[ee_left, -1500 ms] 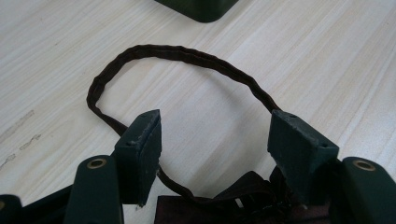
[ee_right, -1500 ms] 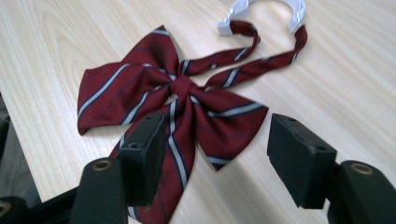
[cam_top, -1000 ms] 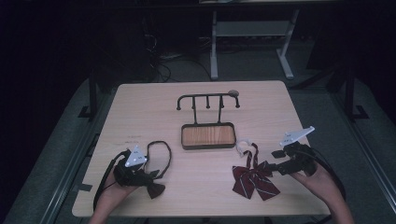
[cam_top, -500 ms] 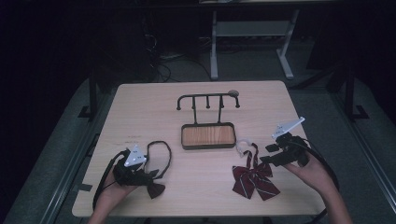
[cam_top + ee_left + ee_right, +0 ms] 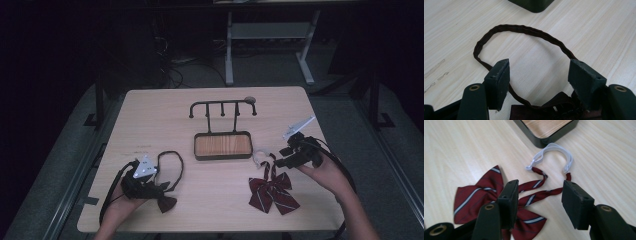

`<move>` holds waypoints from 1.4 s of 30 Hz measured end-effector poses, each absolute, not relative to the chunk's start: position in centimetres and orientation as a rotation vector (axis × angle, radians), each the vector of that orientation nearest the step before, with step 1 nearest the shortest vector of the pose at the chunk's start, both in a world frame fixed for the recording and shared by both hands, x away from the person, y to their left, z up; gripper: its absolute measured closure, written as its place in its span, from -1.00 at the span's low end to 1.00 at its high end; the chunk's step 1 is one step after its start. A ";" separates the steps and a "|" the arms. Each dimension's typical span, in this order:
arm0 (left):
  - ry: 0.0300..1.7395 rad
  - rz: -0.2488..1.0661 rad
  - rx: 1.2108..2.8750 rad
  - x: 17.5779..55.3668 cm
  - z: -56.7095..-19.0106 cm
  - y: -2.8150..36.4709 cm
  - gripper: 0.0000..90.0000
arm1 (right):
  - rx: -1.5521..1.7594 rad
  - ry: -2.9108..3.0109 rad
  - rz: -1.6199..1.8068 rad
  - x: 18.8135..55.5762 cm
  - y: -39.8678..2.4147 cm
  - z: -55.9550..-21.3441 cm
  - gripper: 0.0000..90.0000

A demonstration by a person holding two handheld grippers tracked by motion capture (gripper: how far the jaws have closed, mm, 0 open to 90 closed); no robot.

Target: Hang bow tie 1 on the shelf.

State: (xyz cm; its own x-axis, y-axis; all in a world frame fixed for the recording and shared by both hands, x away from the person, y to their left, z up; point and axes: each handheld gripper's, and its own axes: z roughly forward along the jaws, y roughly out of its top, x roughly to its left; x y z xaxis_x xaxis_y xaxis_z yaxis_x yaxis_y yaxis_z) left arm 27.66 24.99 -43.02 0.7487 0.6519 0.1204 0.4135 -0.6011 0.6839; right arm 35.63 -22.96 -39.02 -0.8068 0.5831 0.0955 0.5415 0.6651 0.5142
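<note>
Both jaws pairs apart: right gripper (image 5: 537,203) over striped bow tie's (image 5: 496,202) straps, left gripper (image 5: 539,82) over dark loop (image 5: 524,30).

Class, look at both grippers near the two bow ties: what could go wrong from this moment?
1. The right gripper is open over the red striped bow tie's two thin straps; closing might catch just one, so the tie would dangle crookedly.
2. The white clasp lies beside the tray; dragging could snag it there.
3. The left gripper straddles the dark loop and may pinch nothing.
</note>
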 end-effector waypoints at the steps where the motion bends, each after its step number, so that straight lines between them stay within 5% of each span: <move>1: 0.793 0.478 2.296 27.7 -43.0 25.0 -0.23 | 0.955 2.800 0.815 35.8 -22.8 -39.0 0.07; 42: 0.798 0.475 2.292 27.7 -42.9 25.3 -0.23 | 1.011 2.856 0.581 41.6 -20.8 -43.1 0.41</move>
State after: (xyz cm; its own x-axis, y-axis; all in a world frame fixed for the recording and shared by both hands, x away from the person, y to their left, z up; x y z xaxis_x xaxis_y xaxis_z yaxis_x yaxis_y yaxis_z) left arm 27.75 25.31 -42.87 0.7481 0.6530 0.1178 0.4147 -0.5987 0.6852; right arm 41.64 -20.84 -43.06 -0.7837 0.6170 0.0713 0.5958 0.7144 0.3670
